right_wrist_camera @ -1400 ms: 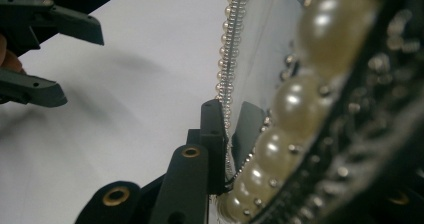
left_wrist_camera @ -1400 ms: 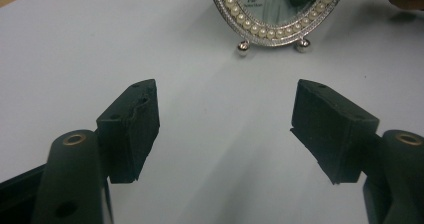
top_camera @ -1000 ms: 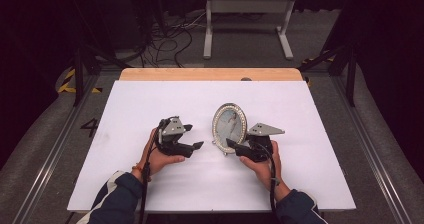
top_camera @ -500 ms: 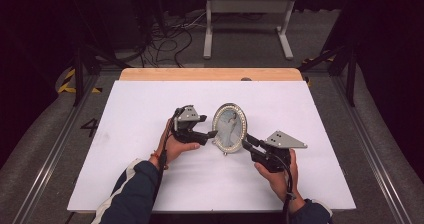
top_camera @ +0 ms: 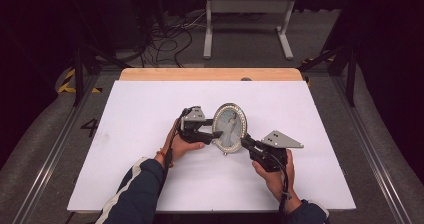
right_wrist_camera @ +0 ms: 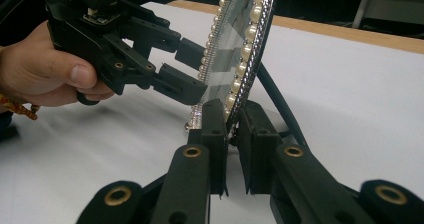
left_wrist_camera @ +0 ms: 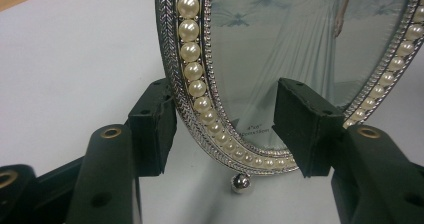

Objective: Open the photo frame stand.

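White sheeting covered our desk (top_camera: 150, 134), where the oval silver picture frame edged with pearls (top_camera: 230, 127) stood upright near the middle. Our right claw (right_wrist_camera: 231, 129) had just been closing and pinched the frame's lower rim. Our left claw (left_wrist_camera: 225, 129), closing too, straddled its left edge, pads not yet pressing.

In the left gripper view the oval picture frame (left_wrist_camera: 280, 59) runs off the top and right edges, so its upper half is cut away; the small print at the bottom of the photo is too fine to read. In the right gripper view the frame (right_wrist_camera: 240, 49) stands edge-on and leaves by the top, its picture side unreadable, and its rear stand (right_wrist_camera: 277, 104) is partly hidden behind the right hand-held gripper (right_wrist_camera: 232, 129). In the high view, the room beyond the counter (top_camera: 150, 109) lies in darkness.
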Demonstrator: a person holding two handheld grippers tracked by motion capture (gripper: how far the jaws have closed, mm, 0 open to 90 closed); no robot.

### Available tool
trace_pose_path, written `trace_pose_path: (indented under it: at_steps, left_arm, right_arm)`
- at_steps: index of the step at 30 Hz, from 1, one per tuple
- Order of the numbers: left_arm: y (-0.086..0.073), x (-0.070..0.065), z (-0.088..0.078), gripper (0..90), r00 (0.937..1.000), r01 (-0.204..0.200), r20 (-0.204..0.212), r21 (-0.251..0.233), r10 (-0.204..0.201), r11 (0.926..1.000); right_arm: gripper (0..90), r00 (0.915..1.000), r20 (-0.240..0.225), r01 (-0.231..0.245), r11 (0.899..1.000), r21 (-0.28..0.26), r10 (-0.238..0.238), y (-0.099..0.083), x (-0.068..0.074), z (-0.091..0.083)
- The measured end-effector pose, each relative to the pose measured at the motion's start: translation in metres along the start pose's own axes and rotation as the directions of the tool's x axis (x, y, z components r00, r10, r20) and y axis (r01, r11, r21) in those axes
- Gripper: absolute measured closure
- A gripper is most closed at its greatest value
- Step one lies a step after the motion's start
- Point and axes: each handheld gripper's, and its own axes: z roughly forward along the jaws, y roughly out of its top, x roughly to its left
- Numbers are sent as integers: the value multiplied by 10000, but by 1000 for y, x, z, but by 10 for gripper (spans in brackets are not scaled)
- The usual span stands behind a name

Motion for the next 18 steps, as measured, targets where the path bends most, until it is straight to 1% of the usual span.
trace_pose_path:
  at_steps: [3, 4, 5, 7, 8, 9, 10, 13, 15, 18]
  left_arm:
    - [-1, 4, -1, 475, 9999, 26, 134, -82, -25, 10000]
    - [0, 4, -1, 474, 9999, 64, 152, -122, -62, 9999]
    - [0, 5, -1, 457, 9999, 108, 125, -186, -105, 9998]
    - [4, 8, -1, 406, 9988, 387, 298, -346, -377, 9987]
    - [4, 8, -1, 422, 9988, 387, 298, -346, -377, 9987]
    - [6, 8, -1, 422, 9986, 303, 455, -362, -287, 9989]
    - [8, 7, 0, 425, 9985, 166, 525, -345, -148, 9993]
    - [11, 6, 1, 398, 9987, 74, 508, -346, -57, 9994]
    - [10, 6, 1, 394, 9982, 157, 576, -340, -137, 9993]
    - [10, 6, 0, 404, 9983, 209, 551, -276, -193, 9994]
  right_arm:
    - [824, 10000, -23, 6, 10000, -11, -6, 0, 0, 0]
    - [824, 10000, -31, 8, 10000, -17, -8, 0, 0, 0]
    - [824, 10000, -31, 18, 10000, -29, -18, 0, -1, 1]
    - [825, 10000, -45, 16, 10000, -33, -16, 0, -1, 1]
    - [825, 10000, -45, 16, 10000, -33, -16, 0, -1, 1]
    - [825, 10000, -53, 17, 10000, -32, -18, 0, -1, 1]
    - [825, 10000, -63, 9, 10000, -26, -10, 0, -1, 1]
    - [827, 9999, -108, -20, 10000, -31, 19, 0, -2, 0]
    - [828, 9999, -123, -38, 10000, -35, 38, 0, -3, 0]
    - [828, 10000, -86, -7, 10000, -18, 7, 1, -2, 0]
